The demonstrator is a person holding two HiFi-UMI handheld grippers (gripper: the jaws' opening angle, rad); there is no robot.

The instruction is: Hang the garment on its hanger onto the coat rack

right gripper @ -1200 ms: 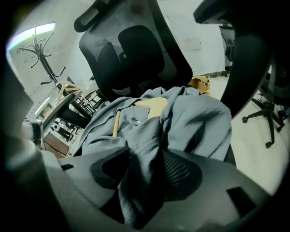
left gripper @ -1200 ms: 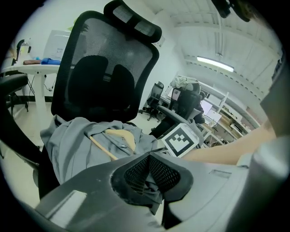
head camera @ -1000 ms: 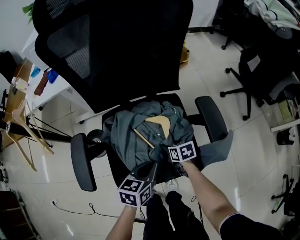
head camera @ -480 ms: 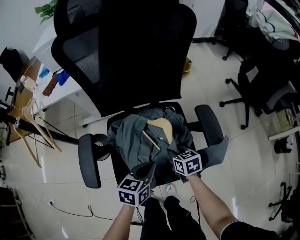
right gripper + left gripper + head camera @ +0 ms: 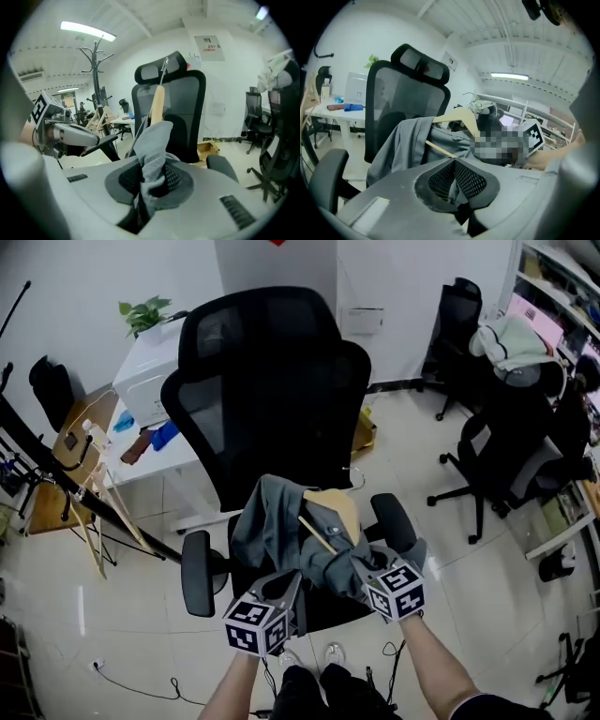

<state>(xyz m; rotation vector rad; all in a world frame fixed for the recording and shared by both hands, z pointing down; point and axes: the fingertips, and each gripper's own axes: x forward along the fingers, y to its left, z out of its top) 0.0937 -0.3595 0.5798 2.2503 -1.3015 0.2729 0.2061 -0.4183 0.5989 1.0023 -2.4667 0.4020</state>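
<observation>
Between the two tongs the grey garment hangs over the chair seat. The left tongs pinch a thin edge shut; the right tongs, jaws just closed, clamp a thick fold. Raising both evenly should keep the hanger from slipping out. Cloth drapes crumpled and lopsided over that pale wooden hanger, hook upward.

A black mesh-back office chair with two armrests stands at centre on a pale tiled floor. Behind it, at left, is a white desk with a potted plant at its far end. Further dark office chairs stand at right (one draped with pale cloth). A thin cable lies on the floor.
</observation>
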